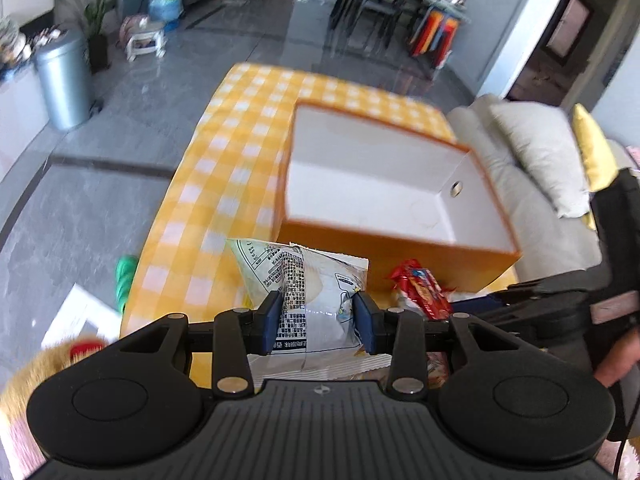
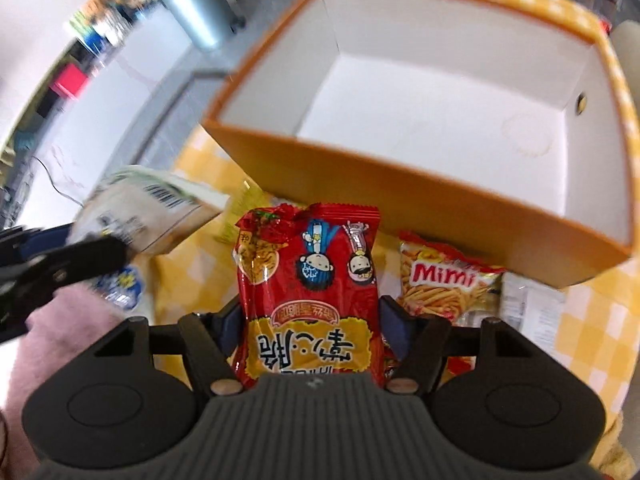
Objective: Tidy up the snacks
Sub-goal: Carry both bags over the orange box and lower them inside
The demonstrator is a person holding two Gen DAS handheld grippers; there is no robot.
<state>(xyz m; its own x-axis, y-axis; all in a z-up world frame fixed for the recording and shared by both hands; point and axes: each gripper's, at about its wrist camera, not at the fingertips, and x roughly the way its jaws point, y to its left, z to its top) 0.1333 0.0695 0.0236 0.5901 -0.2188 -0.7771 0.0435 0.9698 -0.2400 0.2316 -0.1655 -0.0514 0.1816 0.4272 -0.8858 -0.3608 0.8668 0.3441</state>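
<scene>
white snack bag (image 1: pixel 316 296) pinched by left hand-held gripper (image 1: pixel 317 316), right hand-held gripper (image 2: pixel 312 324) clamping red packet (image 2: pixel 308 288), bottoms hidden.

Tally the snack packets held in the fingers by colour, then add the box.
red packet: 1
white packet: 1
orange box: 1
Total: 3

The orange box (image 2: pixel 420 196) stands open-topped with its white inside bare, its near wall rising as a barrier just beyond the snack packets (image 2: pixel 448 284) crowding the tabletop (image 1: pixel 224 168) before it.
</scene>
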